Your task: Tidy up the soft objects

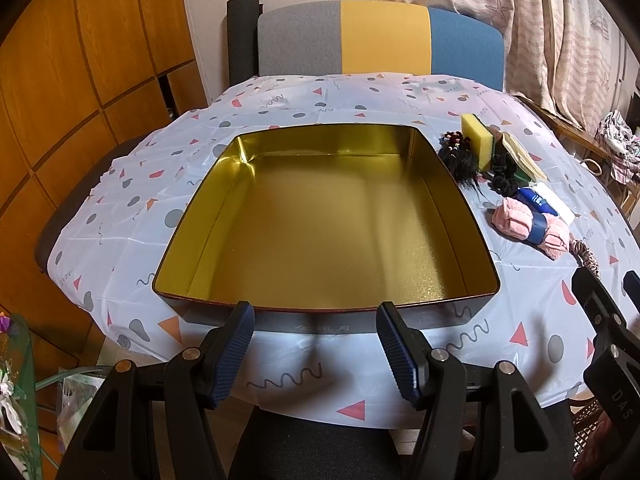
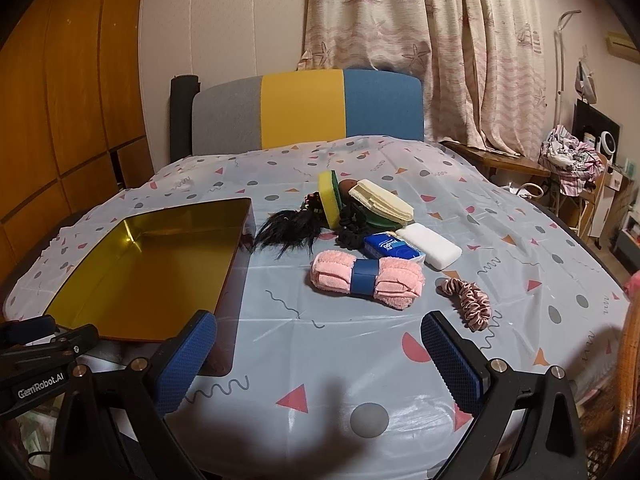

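A large gold-lined tin box [image 1: 240, 148] [image 2: 236, 216] lies open and bare on the patterned tablecloth. To its right sits a pile of soft things: a pink towel roll with a blue band [image 2: 366, 276] [image 1: 528, 228], a pink scrunchie [image 2: 470, 298], a black hairpiece [image 2: 286, 232], black scrunchies [image 2: 352, 232], a yellow sponge [image 2: 330, 198] [image 1: 476, 140], a cream sponge [image 2: 384, 200], a blue tissue pack [image 2: 390, 250] and a white block [image 2: 432, 250]. My left gripper [image 1: 316, 344] is open at the box's near wall. My right gripper [image 2: 318, 354] is open, short of the towel roll.
A chair with a grey, yellow and blue back [image 2: 304, 108] stands behind the table. Curtains [image 2: 420, 40] hang at the back right, wooden cabinets [image 1: 80, 80] at the left. Clutter [image 2: 572, 156] fills the far right. The tablecloth [image 2: 320, 380] hangs over the near edge.
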Tool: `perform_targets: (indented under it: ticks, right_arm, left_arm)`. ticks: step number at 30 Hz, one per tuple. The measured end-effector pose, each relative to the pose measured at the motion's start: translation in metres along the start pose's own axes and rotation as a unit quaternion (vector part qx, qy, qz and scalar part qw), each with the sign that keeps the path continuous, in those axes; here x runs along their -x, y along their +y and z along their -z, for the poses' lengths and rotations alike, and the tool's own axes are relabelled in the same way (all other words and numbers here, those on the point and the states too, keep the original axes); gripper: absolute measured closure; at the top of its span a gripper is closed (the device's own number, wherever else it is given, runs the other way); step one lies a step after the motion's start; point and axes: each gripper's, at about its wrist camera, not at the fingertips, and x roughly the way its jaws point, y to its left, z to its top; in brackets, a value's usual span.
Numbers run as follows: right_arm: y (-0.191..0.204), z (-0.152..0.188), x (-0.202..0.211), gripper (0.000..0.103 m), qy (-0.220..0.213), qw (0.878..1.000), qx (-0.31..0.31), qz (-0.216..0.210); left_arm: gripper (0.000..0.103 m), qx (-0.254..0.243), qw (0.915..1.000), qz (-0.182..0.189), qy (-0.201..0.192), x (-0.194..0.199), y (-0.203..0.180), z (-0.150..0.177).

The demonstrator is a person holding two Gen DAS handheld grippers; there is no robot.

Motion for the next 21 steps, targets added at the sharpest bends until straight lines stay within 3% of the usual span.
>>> perform_targets:
  ticks: [17,21]
  right_arm:
    - [0.0004,-0.0004,-0.0004,0.0,0.004,1.0,0.002,-0.006]
    - [-0.001,-0.0026,-0.0019,0.0,0.006,1.0,0.007,-0.011]
  left_arm:
    - [0.039,-0.003,1.0,-0.001,0.005,-0.0031,0.0007,0.0005]
    - [0.039,-0.01,0.9996,0.019,0.019,-0.0063,-0.0017,0.0016]
